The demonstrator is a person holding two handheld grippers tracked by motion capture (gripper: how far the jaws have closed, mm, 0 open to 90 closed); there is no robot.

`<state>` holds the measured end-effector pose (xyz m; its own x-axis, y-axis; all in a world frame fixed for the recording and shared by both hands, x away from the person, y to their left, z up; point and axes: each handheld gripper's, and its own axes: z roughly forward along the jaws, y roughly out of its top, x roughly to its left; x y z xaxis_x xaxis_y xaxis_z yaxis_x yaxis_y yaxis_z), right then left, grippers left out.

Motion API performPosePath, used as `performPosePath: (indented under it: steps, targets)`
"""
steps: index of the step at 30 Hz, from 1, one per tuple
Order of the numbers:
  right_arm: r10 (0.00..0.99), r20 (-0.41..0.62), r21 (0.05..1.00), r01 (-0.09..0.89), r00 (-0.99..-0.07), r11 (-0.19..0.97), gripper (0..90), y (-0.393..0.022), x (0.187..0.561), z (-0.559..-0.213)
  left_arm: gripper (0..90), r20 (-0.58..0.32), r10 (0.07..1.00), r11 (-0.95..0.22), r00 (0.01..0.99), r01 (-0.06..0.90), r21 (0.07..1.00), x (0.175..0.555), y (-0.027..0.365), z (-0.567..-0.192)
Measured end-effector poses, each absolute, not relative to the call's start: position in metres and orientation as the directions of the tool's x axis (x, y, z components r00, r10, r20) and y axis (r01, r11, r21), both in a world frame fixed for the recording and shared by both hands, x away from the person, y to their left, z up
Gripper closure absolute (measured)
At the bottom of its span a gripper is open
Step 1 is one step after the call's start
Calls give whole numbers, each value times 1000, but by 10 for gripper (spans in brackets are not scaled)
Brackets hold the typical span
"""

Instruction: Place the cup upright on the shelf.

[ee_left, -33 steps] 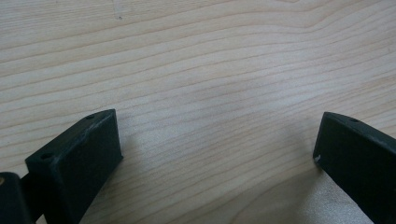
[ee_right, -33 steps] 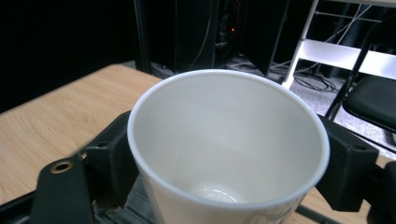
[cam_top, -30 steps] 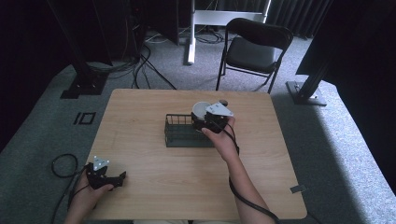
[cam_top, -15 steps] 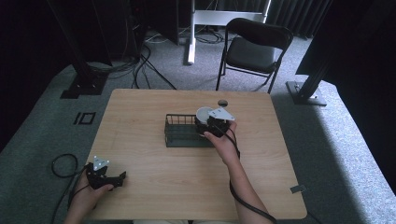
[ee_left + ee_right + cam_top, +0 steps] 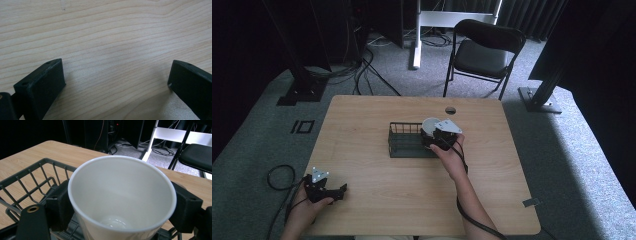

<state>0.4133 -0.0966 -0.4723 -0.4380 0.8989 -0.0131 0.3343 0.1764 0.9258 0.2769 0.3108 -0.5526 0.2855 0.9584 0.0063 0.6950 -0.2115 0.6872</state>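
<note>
A white paper cup (image 5: 120, 195) stands upright and empty between the jaws of my right gripper (image 5: 120, 205), which is shut on its sides. In the high view the cup (image 5: 430, 125) sits at the right end of a black wire basket (image 5: 404, 141), low inside it, with the right gripper (image 5: 438, 136) just behind it. My left gripper (image 5: 337, 192) rests near the table's front left corner, held in a hand. Its jaws stand wide open over bare wood, the left gripper (image 5: 115, 82) holding nothing.
The wooden table (image 5: 362, 120) has a small round hole (image 5: 450, 110) near its far edge. A black chair (image 5: 482, 52) and stand legs are on the carpet behind the table. A cable (image 5: 279, 175) loops off the table's left edge.
The right gripper has lowered the cup from above the basket's right end down into it. The left gripper has stayed in place.
</note>
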Motion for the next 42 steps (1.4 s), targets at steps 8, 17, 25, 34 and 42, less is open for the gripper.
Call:
performPosePath:
  steps: [8,17,25,34,42]
  targets:
    - [891,1,923,344,-454,174,124,-98,414,-470,12,6,958,-211,286,695,687,277,311,-553]
    - [887,9,940,307,-462,150,112,-102,407,-459,12,6,958,-211,285,695,687,277,311,-553]
    - [882,-10,943,289,-472,165,113,-109,400,-454,12,6,958,-211,285,695,687,277,311,-553]
    - [880,-21,941,288,-474,178,112,-121,389,-457,12,7,958,-212,286,695,687,277,311,-553]
    - [879,-56,935,283,-473,211,113,-128,380,-464,12,6,959,-211,285,695,688,277,311,-553]
